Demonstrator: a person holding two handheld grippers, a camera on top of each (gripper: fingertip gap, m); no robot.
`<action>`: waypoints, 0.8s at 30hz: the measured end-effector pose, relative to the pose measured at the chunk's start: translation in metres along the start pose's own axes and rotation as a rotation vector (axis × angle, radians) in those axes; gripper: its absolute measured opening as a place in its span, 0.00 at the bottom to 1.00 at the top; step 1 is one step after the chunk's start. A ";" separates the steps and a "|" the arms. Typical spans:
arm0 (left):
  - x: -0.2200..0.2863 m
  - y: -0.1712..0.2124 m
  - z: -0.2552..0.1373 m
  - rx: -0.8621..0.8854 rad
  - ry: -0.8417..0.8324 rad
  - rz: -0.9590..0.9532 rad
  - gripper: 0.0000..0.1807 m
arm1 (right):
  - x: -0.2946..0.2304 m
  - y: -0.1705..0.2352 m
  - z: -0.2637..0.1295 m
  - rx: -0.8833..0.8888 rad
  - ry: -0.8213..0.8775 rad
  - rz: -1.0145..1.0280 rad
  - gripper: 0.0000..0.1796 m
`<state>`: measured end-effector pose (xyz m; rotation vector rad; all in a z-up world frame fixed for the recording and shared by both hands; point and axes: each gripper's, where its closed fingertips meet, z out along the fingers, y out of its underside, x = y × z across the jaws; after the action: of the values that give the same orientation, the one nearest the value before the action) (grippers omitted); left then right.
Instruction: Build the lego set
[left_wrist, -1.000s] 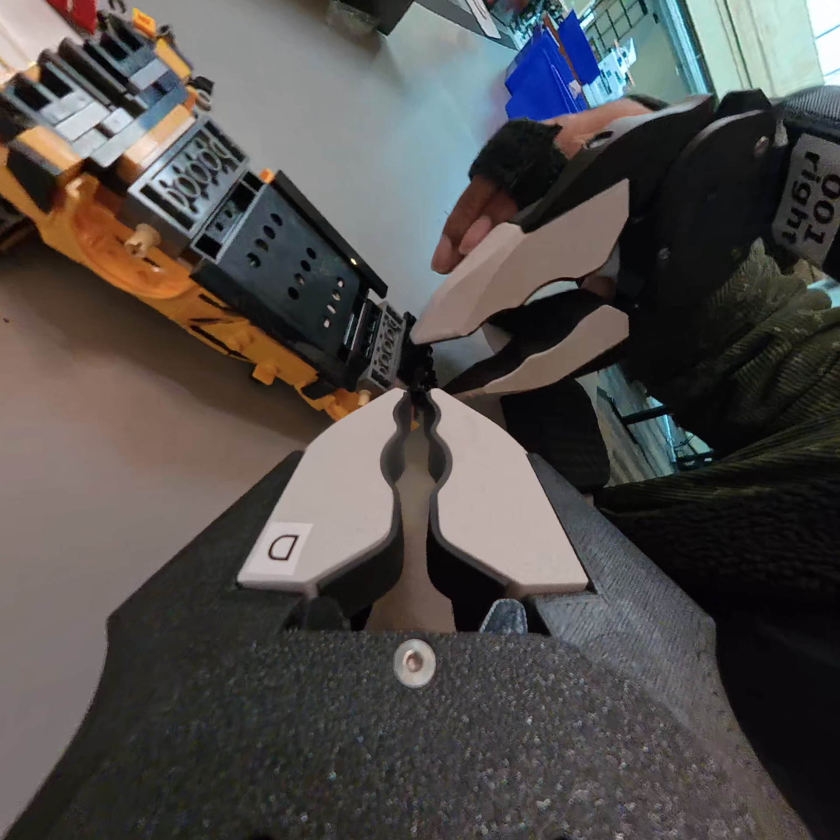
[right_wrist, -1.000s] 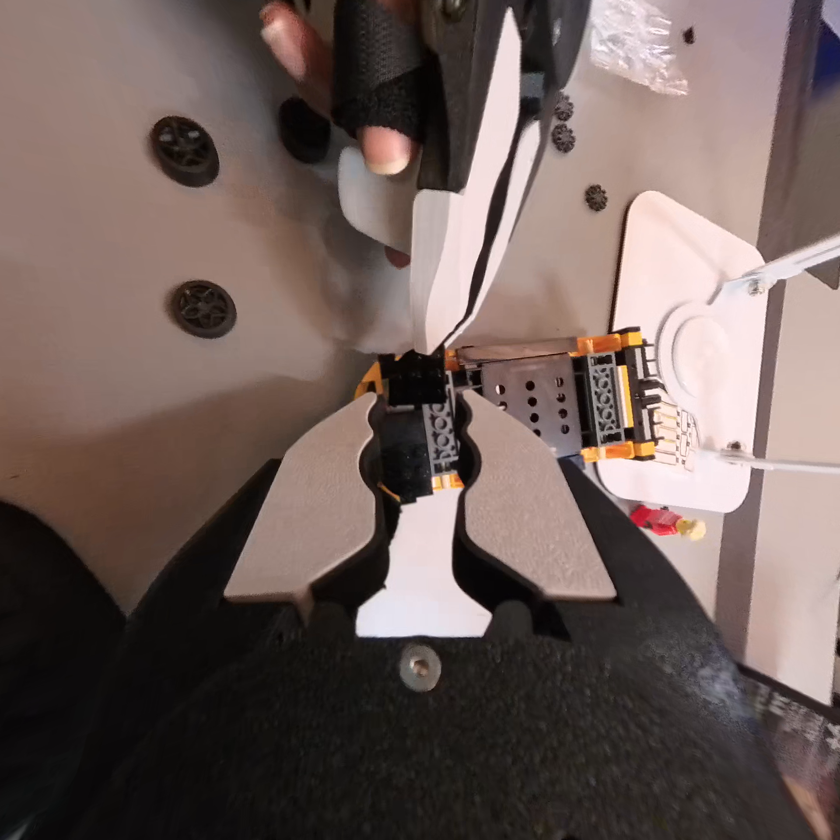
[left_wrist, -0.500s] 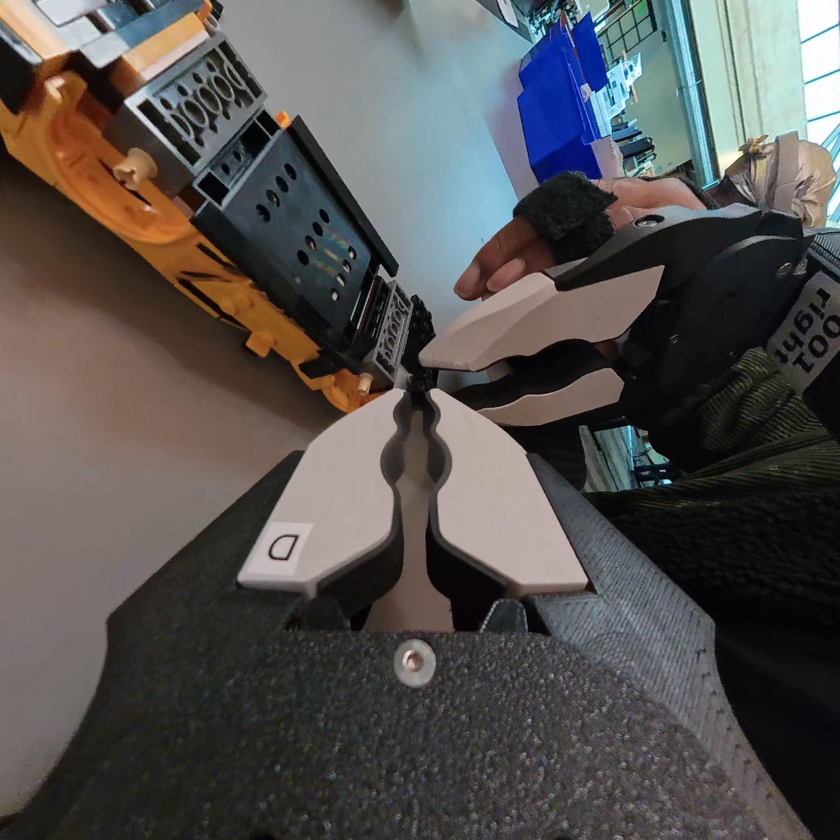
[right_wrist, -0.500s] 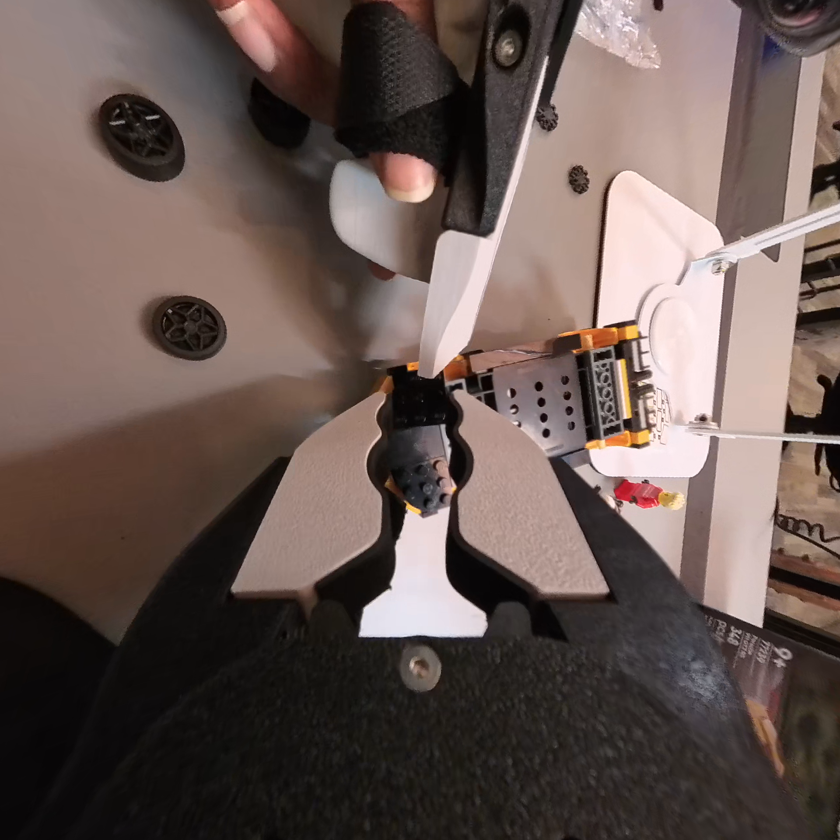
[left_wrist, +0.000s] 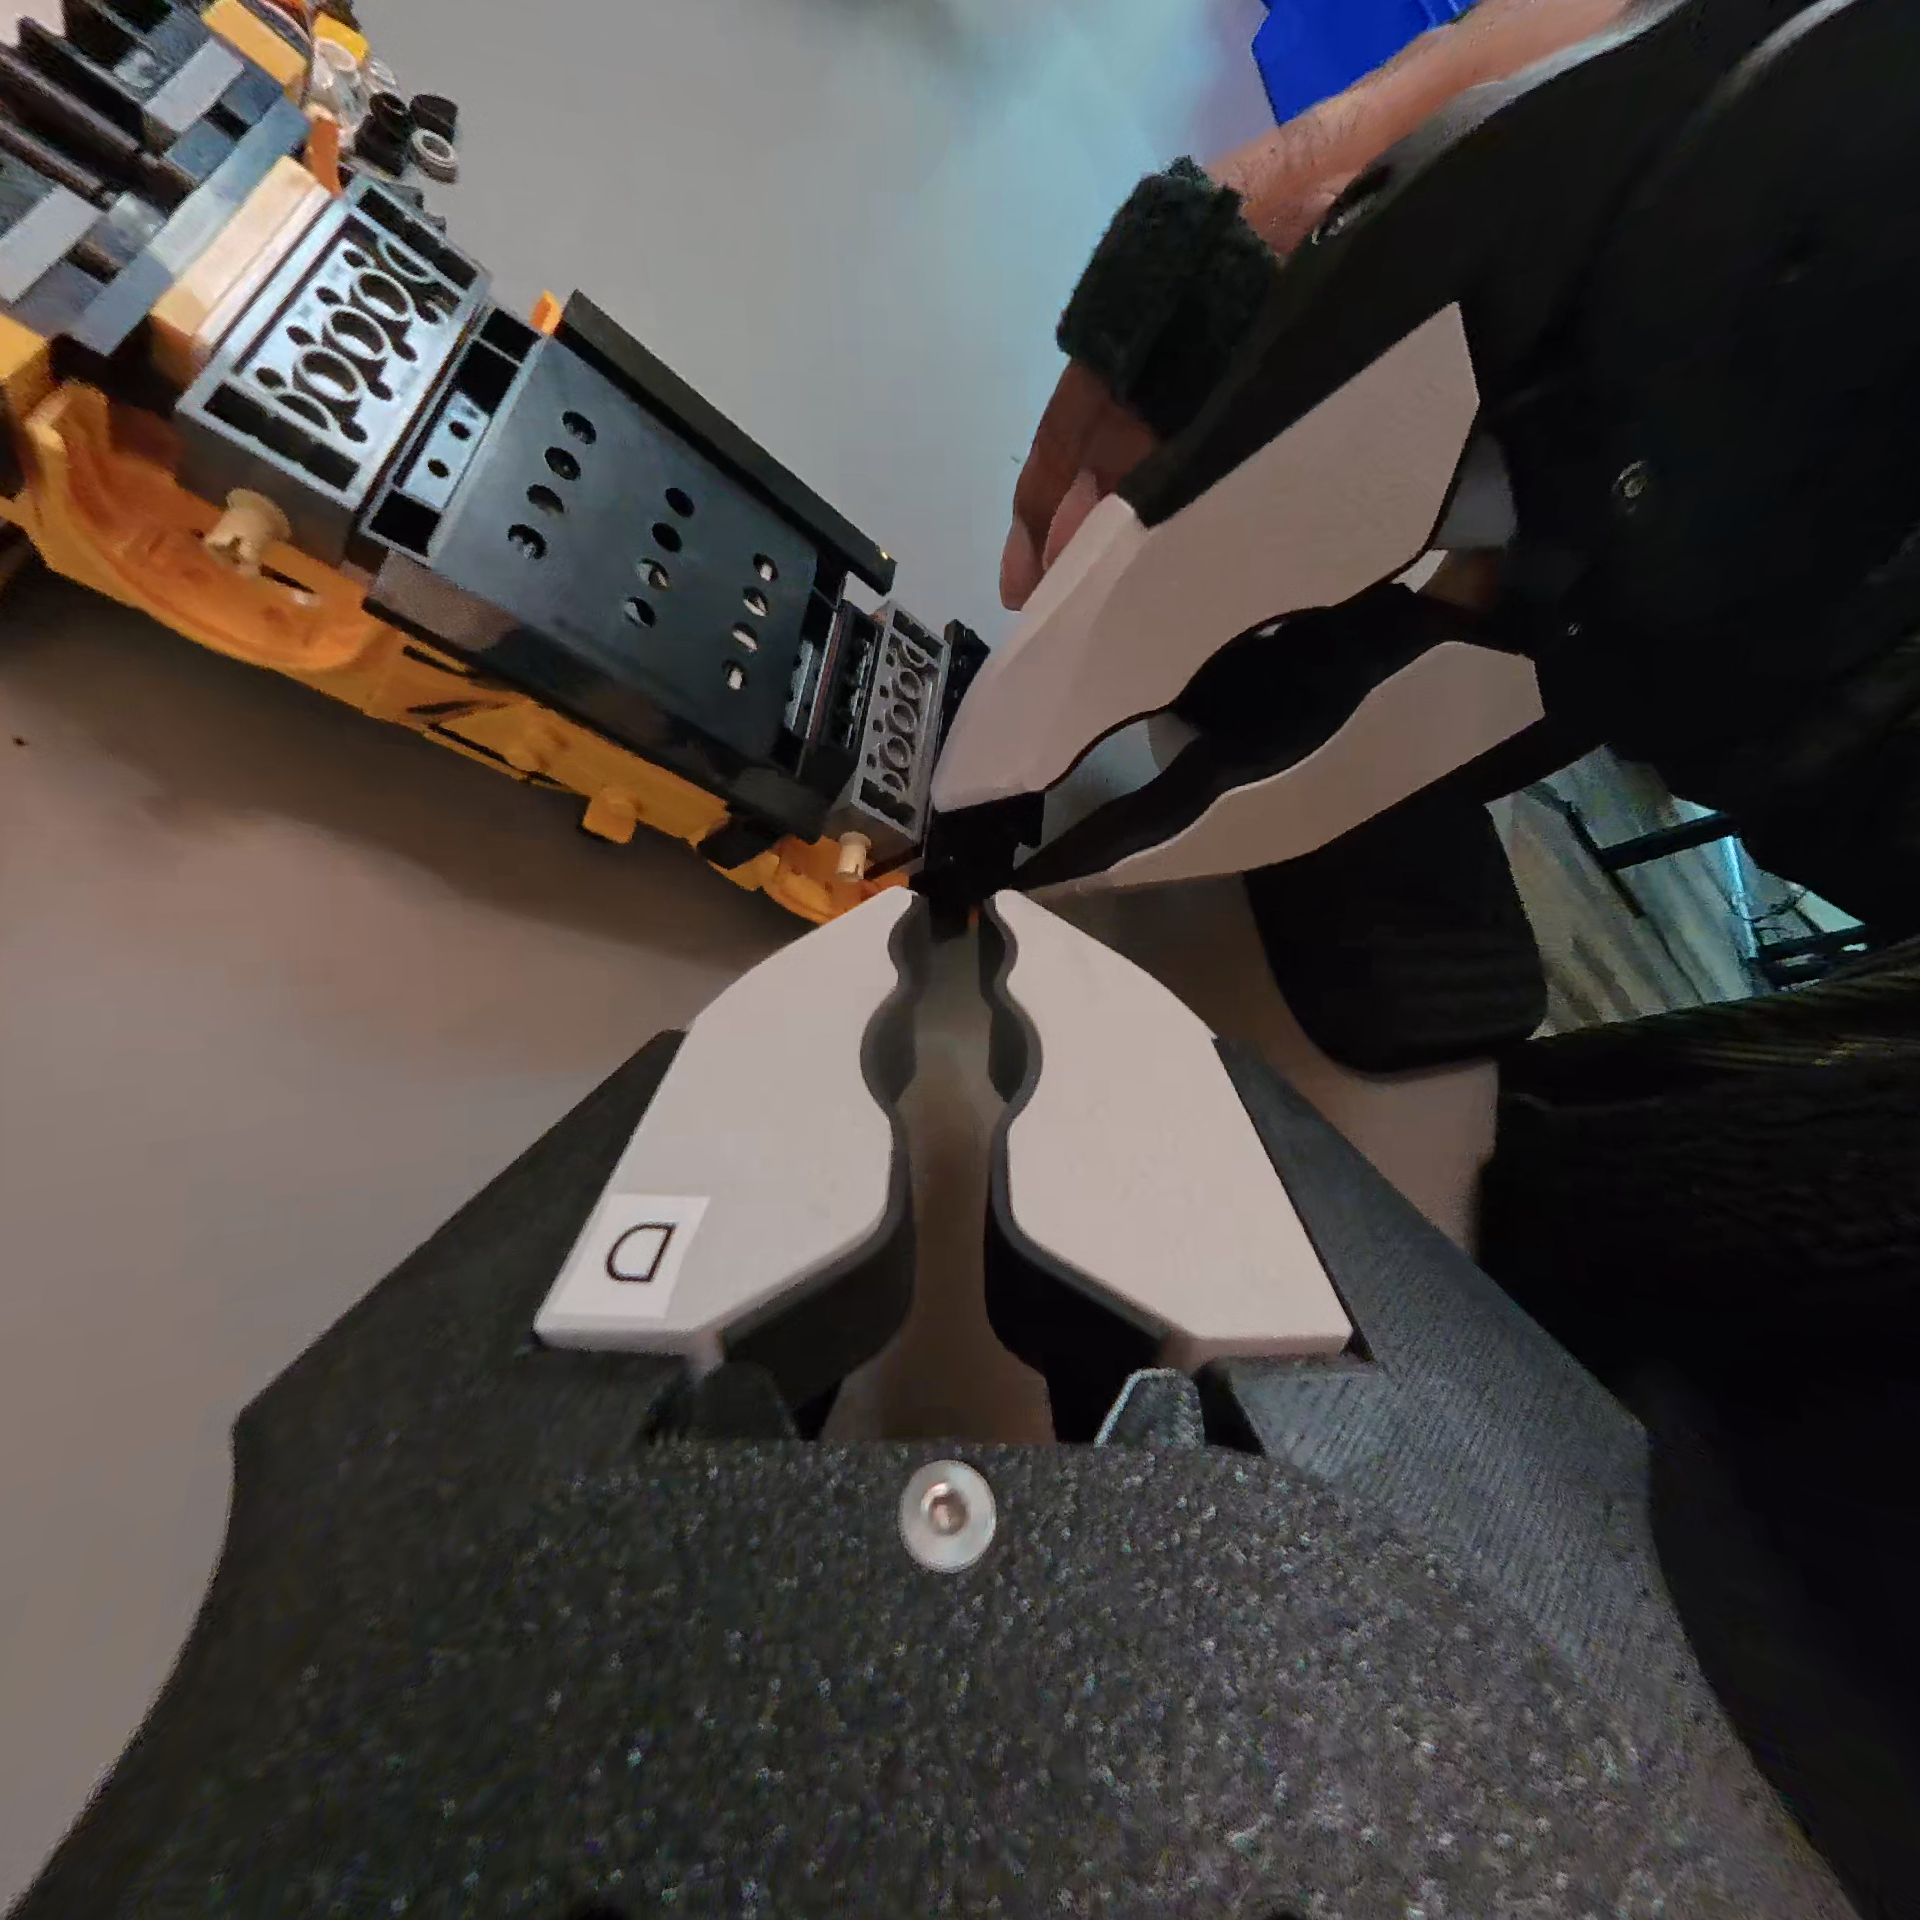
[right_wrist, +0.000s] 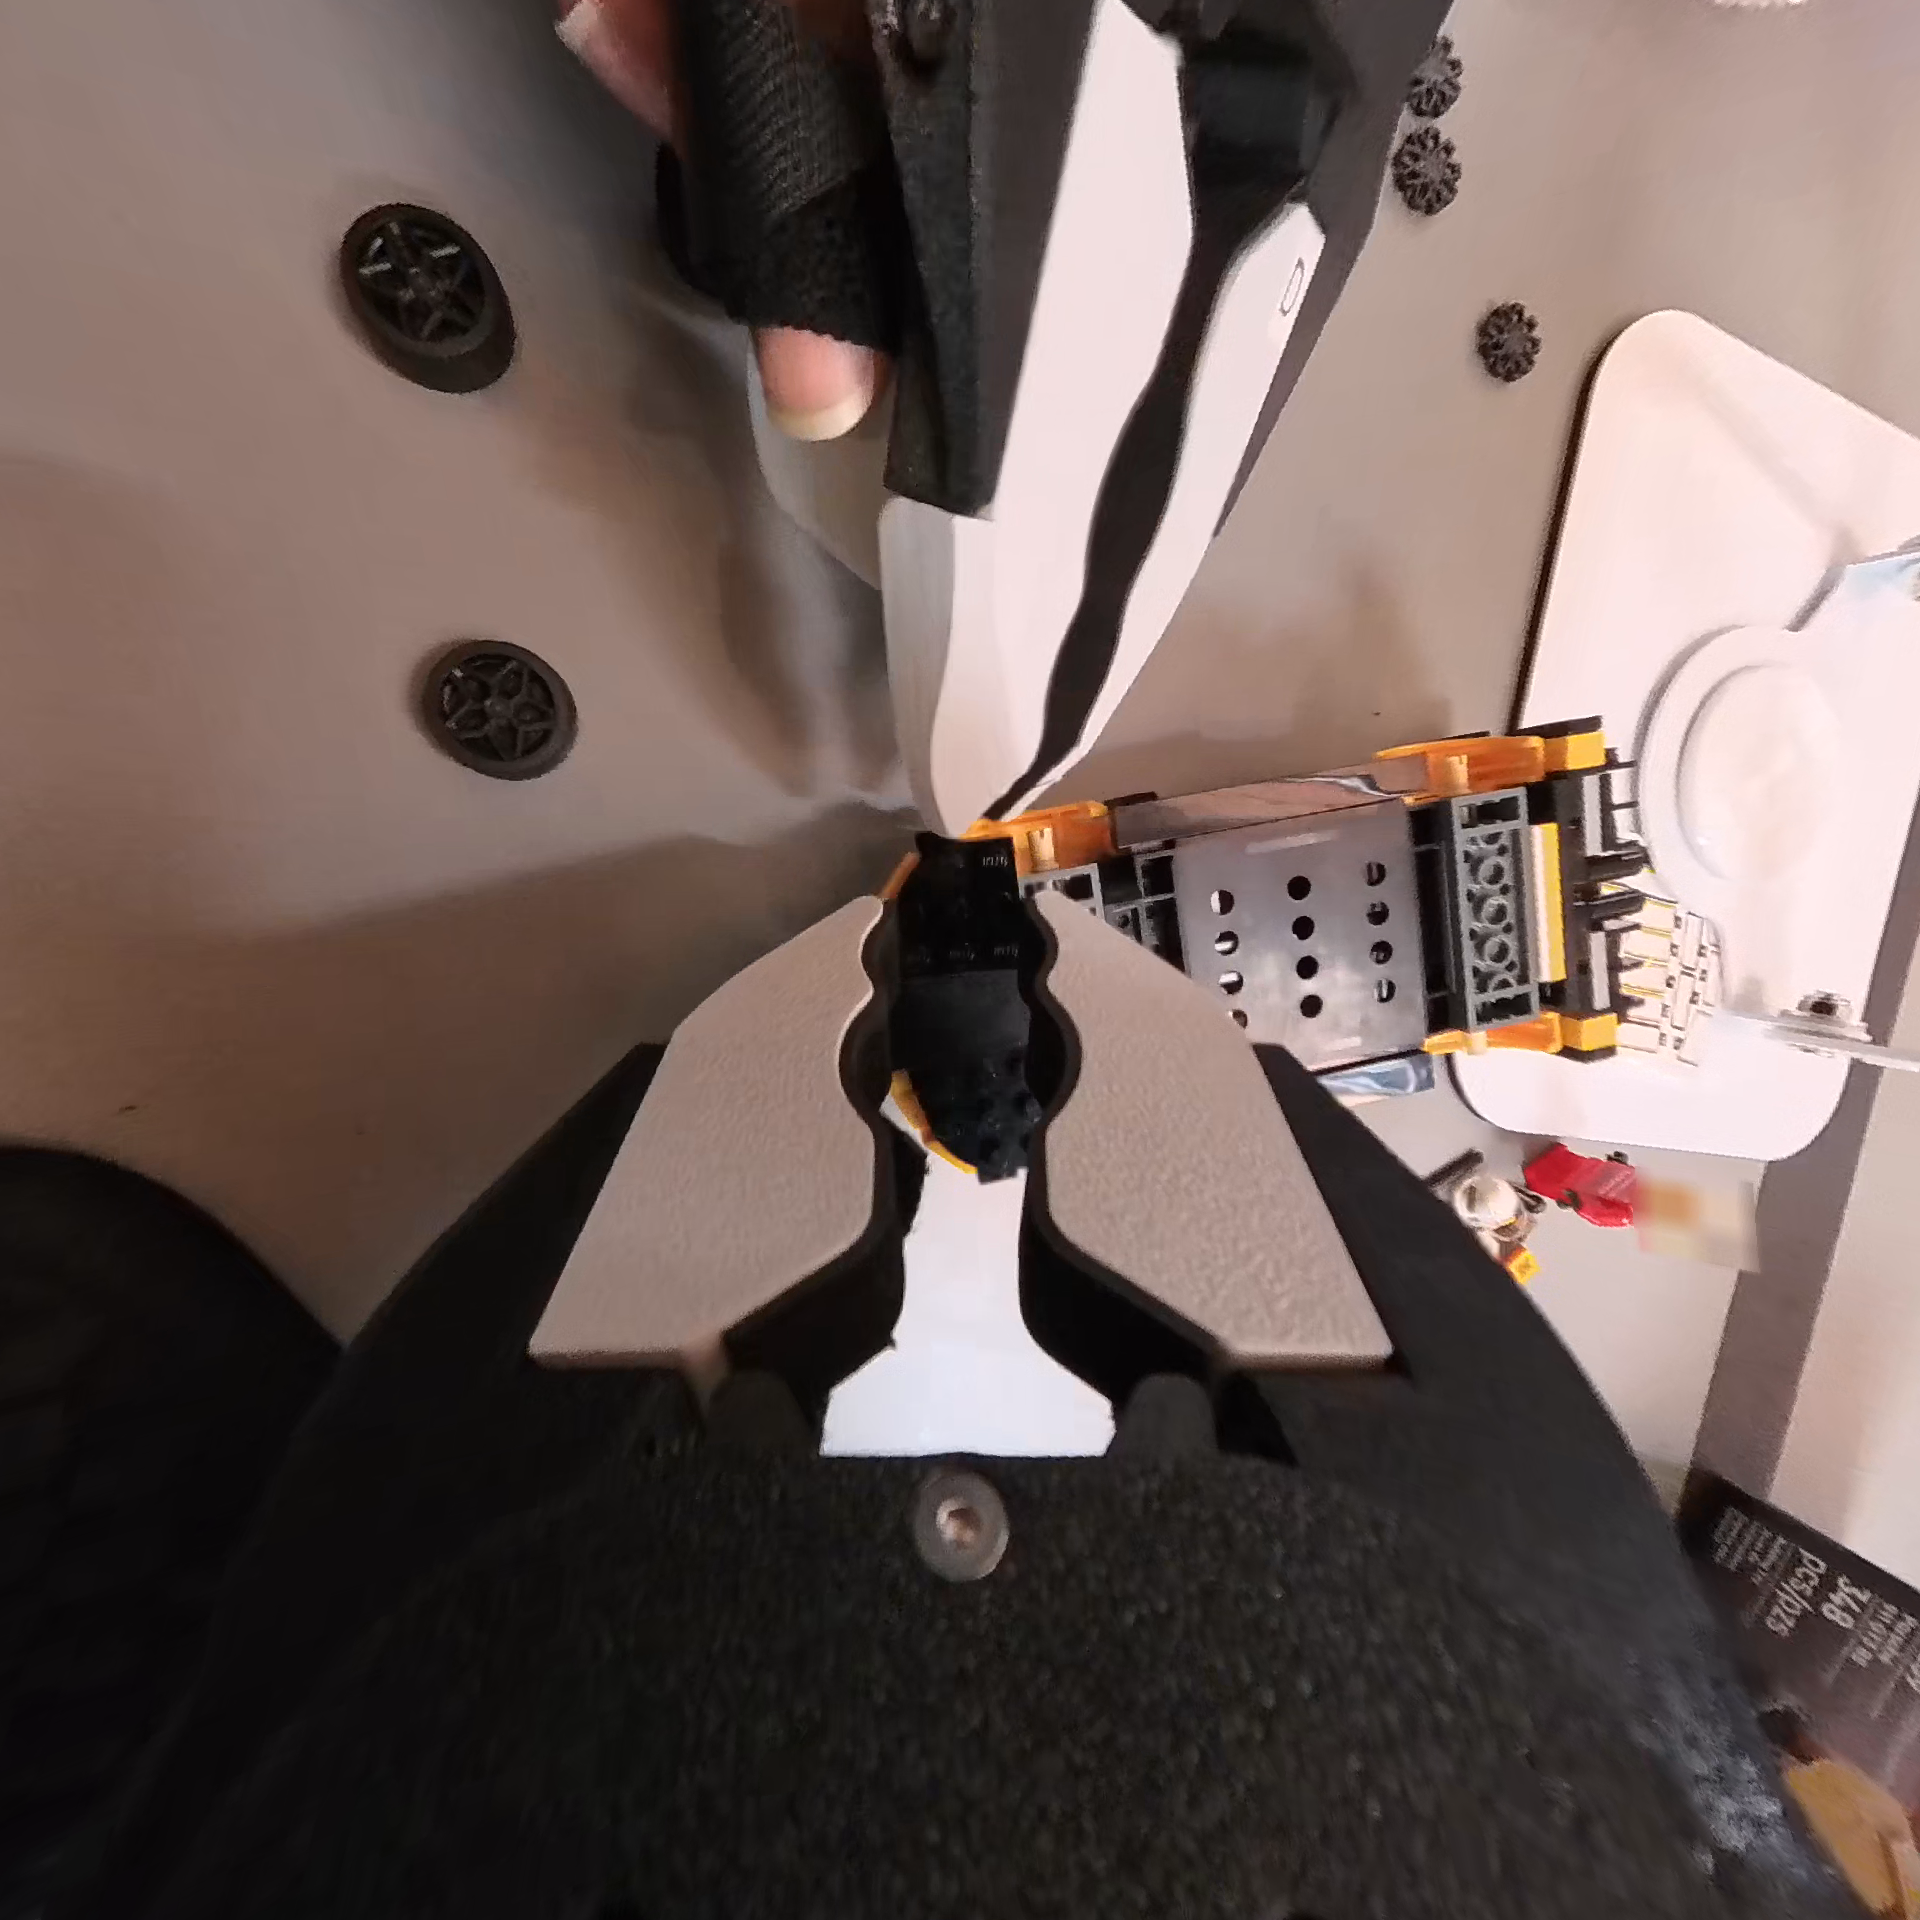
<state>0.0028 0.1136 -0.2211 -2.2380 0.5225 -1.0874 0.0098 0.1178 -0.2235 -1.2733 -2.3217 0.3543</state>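
Observation:
An orange and black lego vehicle (left_wrist: 582, 540) lies underside up on the grey table; it also shows in the right wrist view (right_wrist: 1299, 935). My right gripper (right_wrist: 956, 920) is shut on the vehicle's black end block (right_wrist: 961, 935), which fills the gap between its fingers. My left gripper (left_wrist: 951, 909) is pinched on a small black piece (left_wrist: 977, 847) at that same end. The two grippers meet tip to tip there: the right one (left_wrist: 987, 842) comes in from the upper right, and the left one (right_wrist: 971, 816) comes in from above. Gloved hands hold both.
Two black wheels (right_wrist: 426, 296) (right_wrist: 499, 722) lie on the table to the left, with small black gears (right_wrist: 1507, 338) at the upper right. A white base plate (right_wrist: 1704, 520) with a metal stand sits under the vehicle's far end. A red minifigure (right_wrist: 1579, 1179) and a dark booklet (right_wrist: 1787, 1621) lie right. Left and right tips are no more than a few centimetres apart.
The right gripper has slid further over the vehicle's black end, which now sits deeper between its fingers. The left gripper stays pinched at the same end. The vehicle has turned slightly.

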 end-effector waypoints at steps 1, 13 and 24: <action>0.000 0.001 0.001 -0.004 -0.002 0.002 0.05 | 0.000 0.001 0.000 -0.001 -0.009 0.003 0.12; 0.001 0.003 0.005 -0.009 0.013 -0.006 0.04 | 0.003 0.002 -0.001 0.034 -0.044 0.028 0.12; 0.002 0.004 0.007 -0.015 0.015 -0.005 0.05 | 0.001 0.002 -0.001 0.053 -0.068 0.027 0.14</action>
<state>0.0095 0.1120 -0.2261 -2.2463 0.5333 -1.1076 0.0113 0.1195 -0.2230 -1.2866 -2.3368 0.4722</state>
